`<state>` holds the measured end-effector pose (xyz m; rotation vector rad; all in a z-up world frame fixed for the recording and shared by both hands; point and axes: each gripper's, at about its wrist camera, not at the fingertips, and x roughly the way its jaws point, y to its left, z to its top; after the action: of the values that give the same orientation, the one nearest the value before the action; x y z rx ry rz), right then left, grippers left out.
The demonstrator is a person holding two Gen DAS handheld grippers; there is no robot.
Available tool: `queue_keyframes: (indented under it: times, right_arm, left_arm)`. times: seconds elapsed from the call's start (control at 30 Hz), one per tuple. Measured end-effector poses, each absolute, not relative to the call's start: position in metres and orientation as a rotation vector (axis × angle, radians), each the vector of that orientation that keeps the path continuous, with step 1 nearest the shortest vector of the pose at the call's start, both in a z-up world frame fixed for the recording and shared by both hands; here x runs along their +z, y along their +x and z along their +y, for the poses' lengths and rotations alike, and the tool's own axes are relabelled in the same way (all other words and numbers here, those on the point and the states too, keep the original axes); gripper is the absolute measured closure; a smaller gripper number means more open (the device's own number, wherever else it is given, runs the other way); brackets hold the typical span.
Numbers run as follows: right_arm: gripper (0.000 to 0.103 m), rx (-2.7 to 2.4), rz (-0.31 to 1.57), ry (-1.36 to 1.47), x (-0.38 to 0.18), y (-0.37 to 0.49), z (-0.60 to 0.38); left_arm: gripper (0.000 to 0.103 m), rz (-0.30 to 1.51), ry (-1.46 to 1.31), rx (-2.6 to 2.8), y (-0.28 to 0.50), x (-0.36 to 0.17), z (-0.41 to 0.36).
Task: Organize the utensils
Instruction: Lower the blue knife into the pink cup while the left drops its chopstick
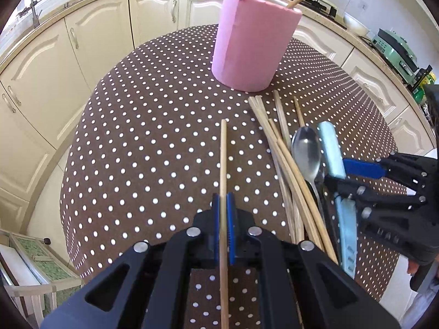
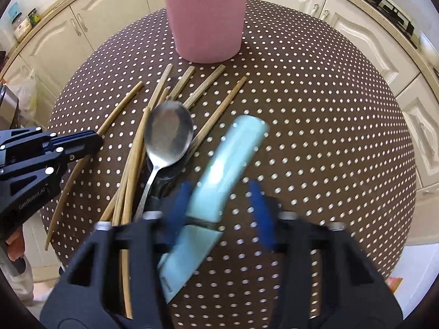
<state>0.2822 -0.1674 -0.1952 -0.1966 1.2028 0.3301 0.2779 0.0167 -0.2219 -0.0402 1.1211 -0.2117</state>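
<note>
Pink holder (image 1: 252, 44), brown white-dotted tablecloth (image 1: 153, 126)

Round table (image 1: 142, 126), brown cloth with white dots. On it: pink holder (image 1: 252, 44) upright at the far side; just in front, a loose pile of wooden chopsticks (image 2: 162, 93) with a metal spoon (image 2: 167, 134) lying across them.

Wood, steel, plastic on dotted cloth

Chopsticks (image 2: 208, 93) look like matt pale wood/bamboo, fine grain; spoon (image 2: 168, 131) polished metal, glossy w/ smudgy reflections; knife (image 2: 219, 175) has smooth pale-blue plastic handle w/ soft sheen, blade in matching blue finish; pink holder (image 1: 253, 41) matt, slightly chalky, prob. plastic/foam; counter (image 2: 315, 137) under brown polka-dot cloth, matt weave; grippers matt black plastic, blue pads (image 1: 231, 219), shiny metal pins; cabinets (image 1: 52, 63) satin cream.
</note>
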Motion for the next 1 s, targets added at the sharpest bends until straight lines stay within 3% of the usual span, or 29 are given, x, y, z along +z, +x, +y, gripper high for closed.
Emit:
queue_keyframes:
  times: [0.1,0.33,1.0]
  right_arm:
    - [0.082,0.349,1.206,-0.150,-0.194,0.292,-0.178]
    - [0.082,0.368,1.093,-0.029,-0.181,0.288,-0.202]
    - [0.083,0.502,0.604,0.271,-0.086,0.262,-0.259]
  left_arm:
    - [0.098,1.114,-0.047,-0.212,0.284,-0.221,0.016]
    - [0.098,1.018,-0.154,-0.215,0.283,-0.212,0.032]
    - [0.098,0.330,-0.222,-0.356,0.254,-0.092,0.015]
